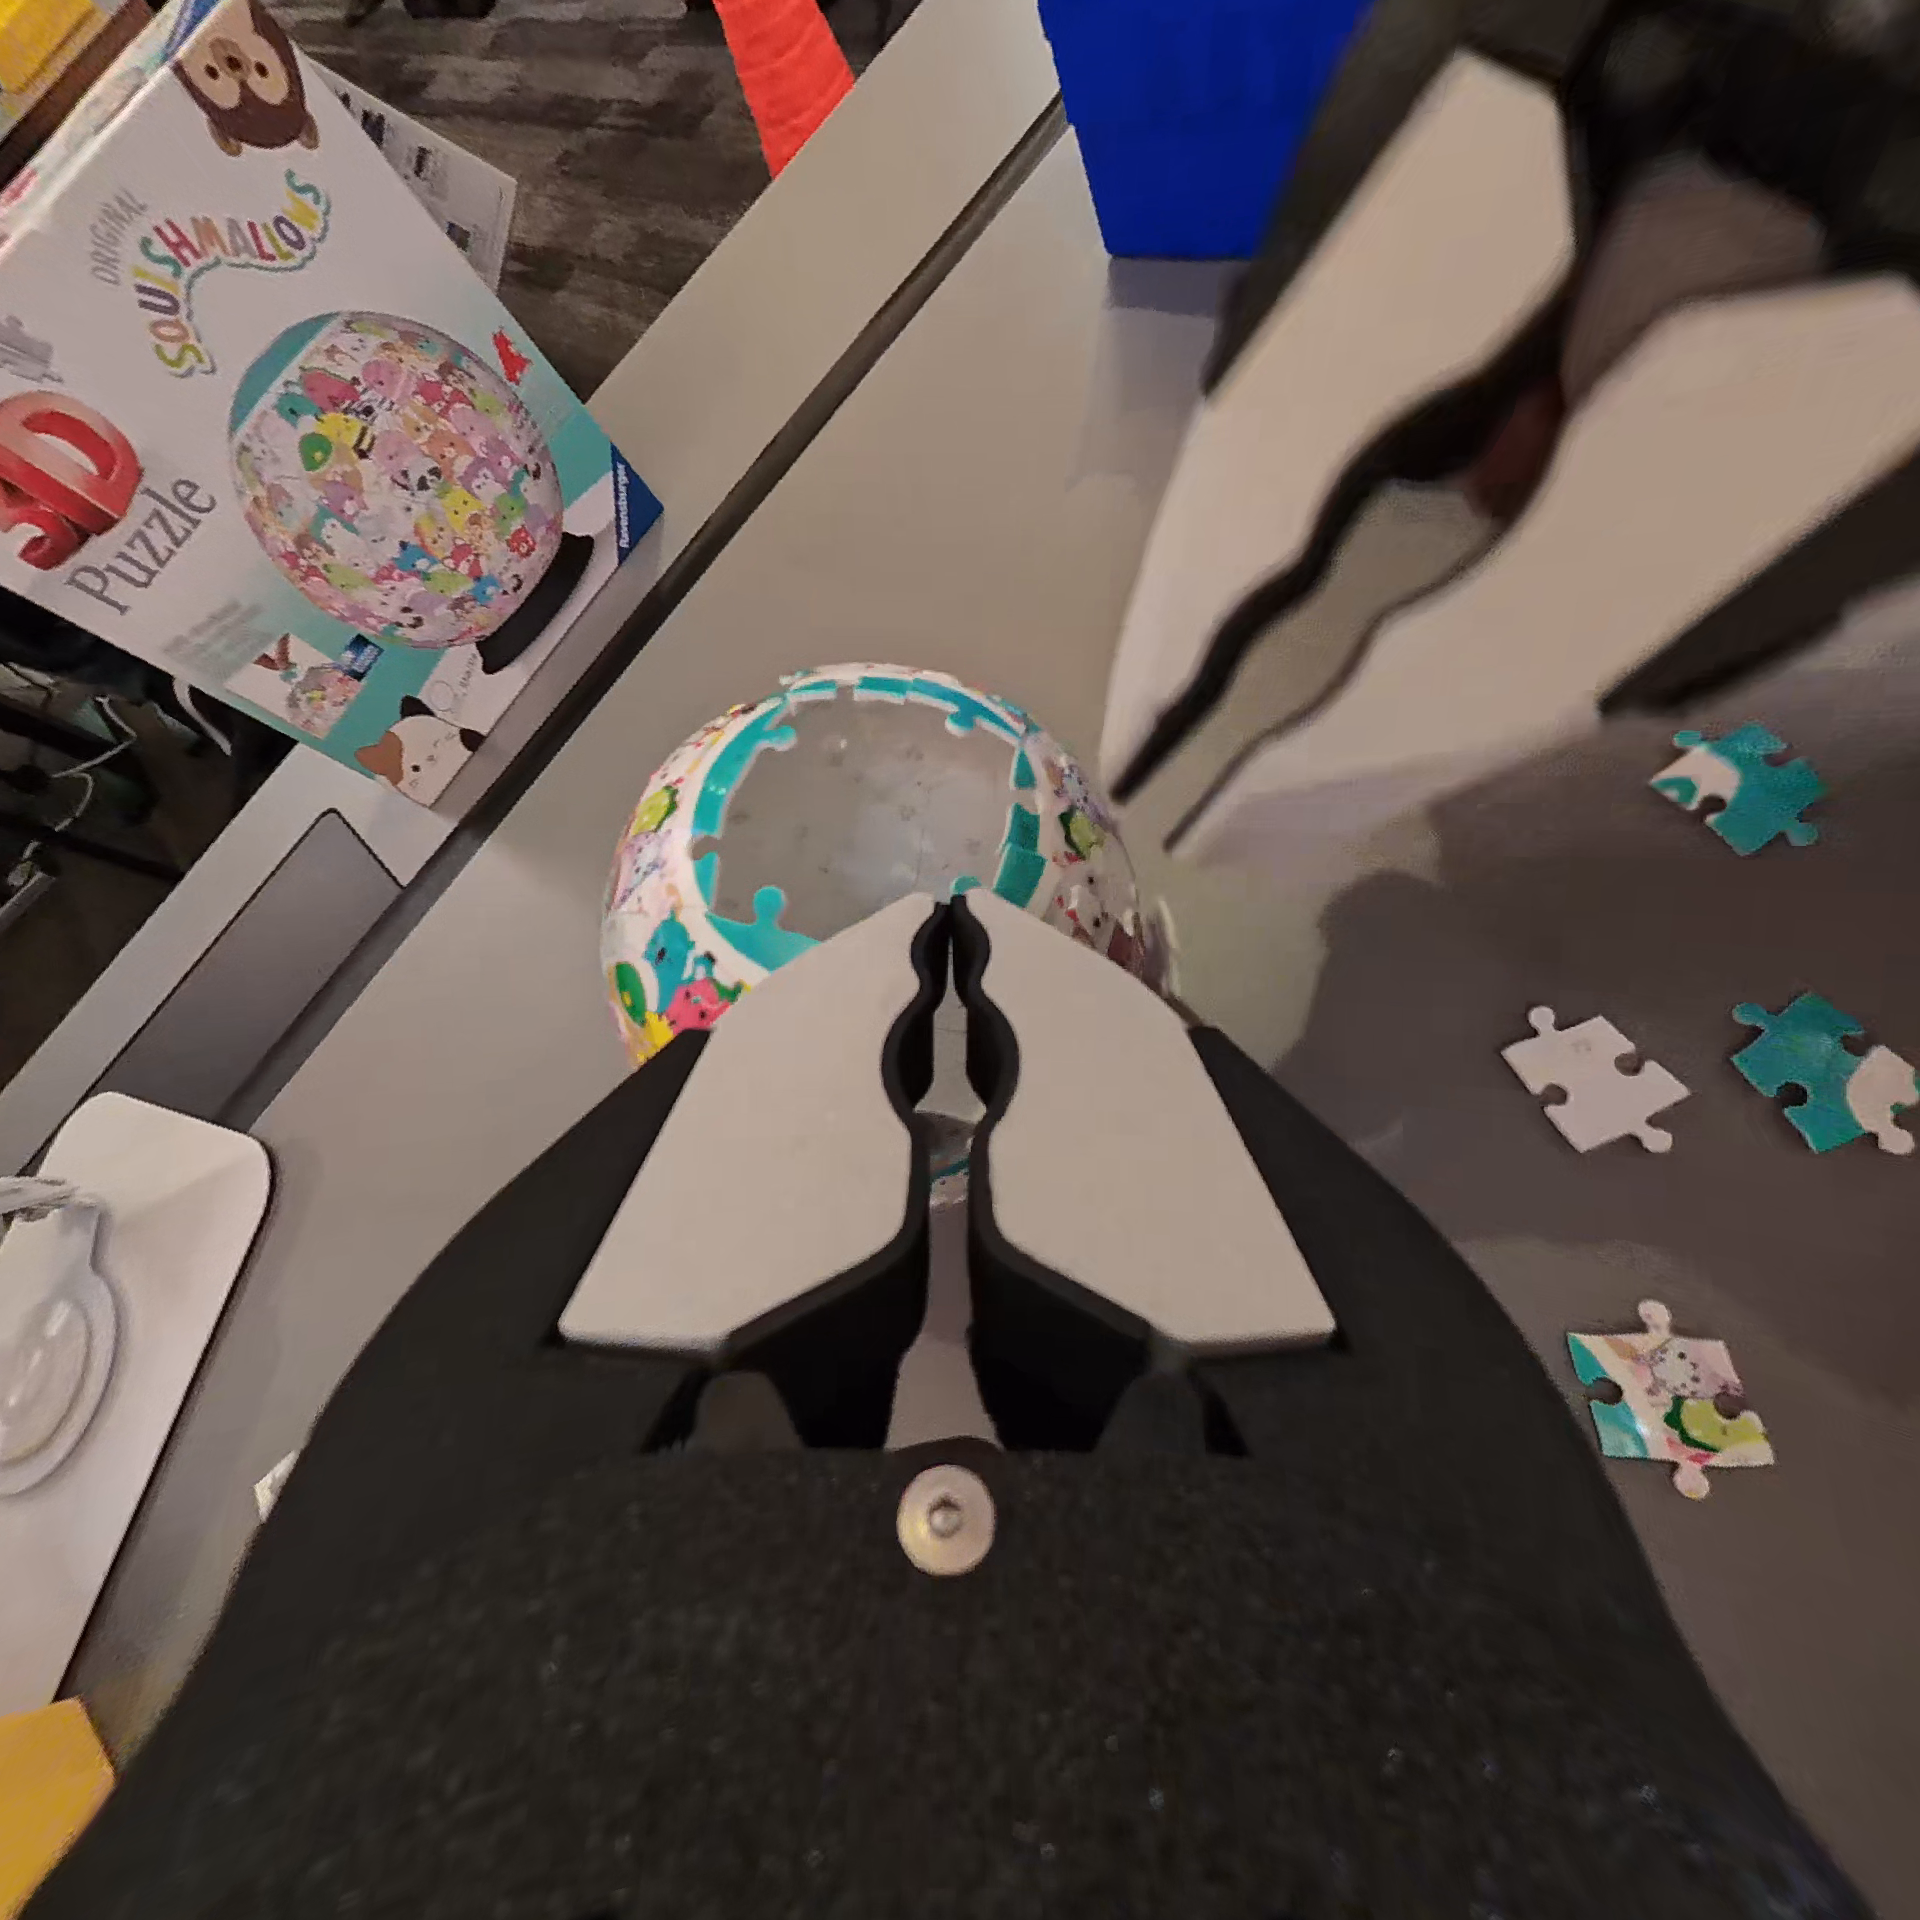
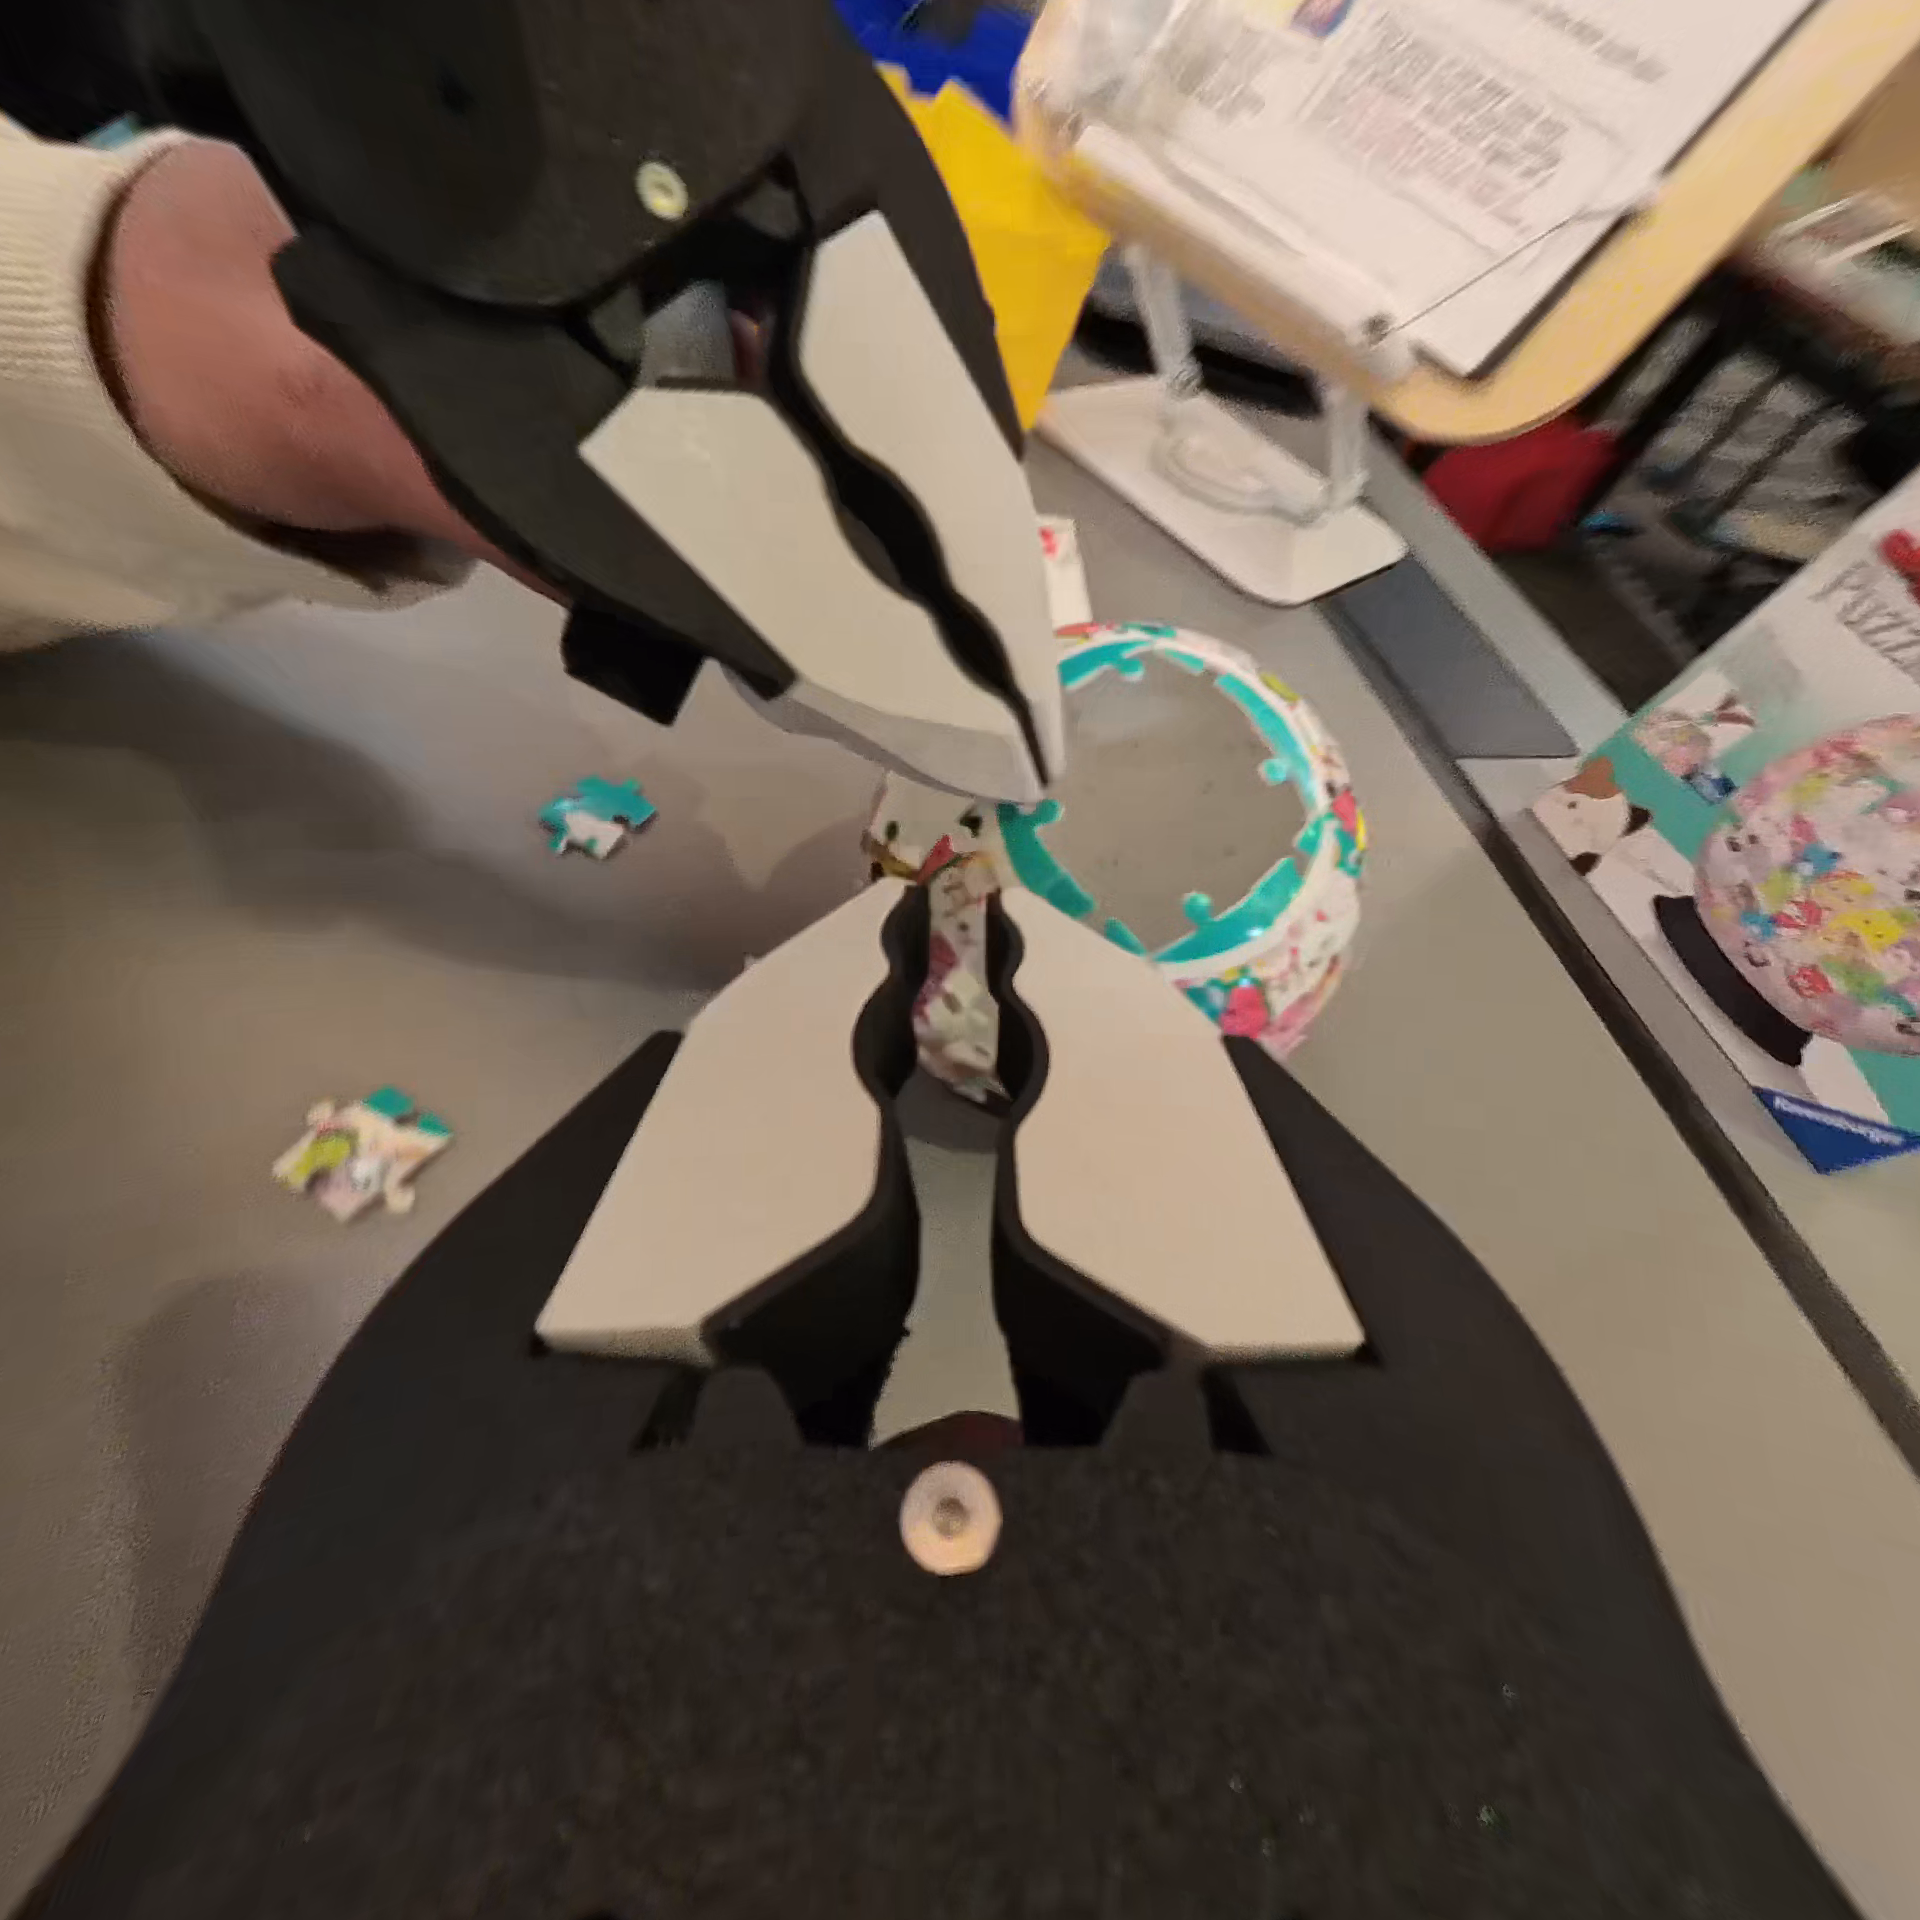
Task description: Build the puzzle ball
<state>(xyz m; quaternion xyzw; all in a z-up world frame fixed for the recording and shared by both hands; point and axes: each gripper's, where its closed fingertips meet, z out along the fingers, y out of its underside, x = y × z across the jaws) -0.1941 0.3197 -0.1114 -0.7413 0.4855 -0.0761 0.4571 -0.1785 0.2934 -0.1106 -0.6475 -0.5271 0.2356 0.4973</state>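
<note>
Nearest to me, my left gripper point(image 1: 951, 914) has its grey-faced fingers pressed together at the tips, nothing between them, and those tips sit at the near rim of the part-built puzzle ball point(image 1: 883, 831), a hollow sphere of bright cartoon-printed pieces with a wide, teal-edged opening at the top. My right gripper point(image 2: 951, 904) has its jaws a little apart with the ball's outer wall showing in the gap; whether they are pressing on it I cannot tell. The ball stands on the grey tabletop point(image 1: 1039, 468), close to its far edge. A hand in a cream knit sleeve point(image 2: 239, 374) holds the left gripper from the side. Loose pieces lie flat on the table, apart from the ball: a multicoloured piece point(image 1: 1668, 1397) closest, then a plain white piece lying face down point(image 1: 1590, 1081) just beside a teal-and-white piece point(image 1: 1829, 1070), and another teal-and-white piece point(image 1: 1740, 784) farther on. Beyond the table edge rests the printed puzzle box point(image 1: 301, 416) picturing a finished ball. A blue container point(image 1: 1184, 125) stands at the far end, and a clear stand holding a printed sheet point(image 2: 1455, 156) sits on a white base.
</note>
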